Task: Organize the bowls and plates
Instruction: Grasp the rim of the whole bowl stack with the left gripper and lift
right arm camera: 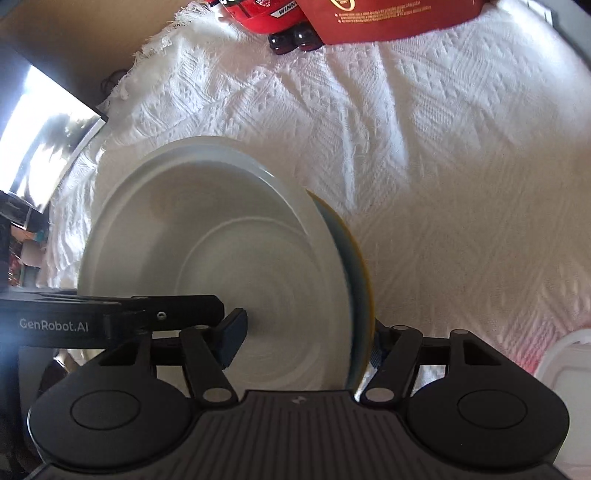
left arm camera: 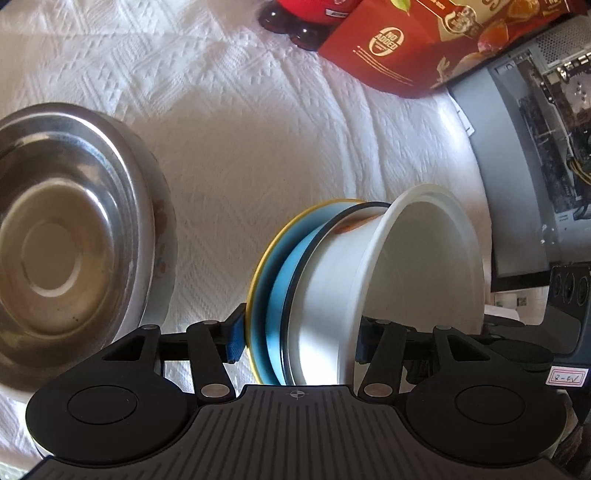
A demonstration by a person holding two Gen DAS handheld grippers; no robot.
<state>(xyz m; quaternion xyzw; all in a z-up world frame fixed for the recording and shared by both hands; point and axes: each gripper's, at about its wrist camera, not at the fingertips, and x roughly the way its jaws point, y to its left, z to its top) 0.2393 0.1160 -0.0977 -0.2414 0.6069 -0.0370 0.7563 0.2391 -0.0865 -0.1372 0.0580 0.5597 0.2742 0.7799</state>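
Left wrist: left gripper (left arm camera: pixel 297 341) clamped on stack (left arm camera: pixel 332 295), tipped on edge over cloth (left arm camera: pixel 258 147) | steel bowl (left arm camera: pixel 66 251) at left edge | right gripper (right arm camera: pixel 306 341) clamps same stack (right arm camera: pixel 221 258)

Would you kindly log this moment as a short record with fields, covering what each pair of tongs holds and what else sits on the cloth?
left tongs: shut on the nested stack, held on edge
right tongs: shut on the same stack from the white bowl's open side
nested stack: white bowl in a blue dish with yellow rim; a dark-rimmed piece between
steel bowl: on the white cloth, atop a floral dish, apart from the stack
background: red carton, red bottle
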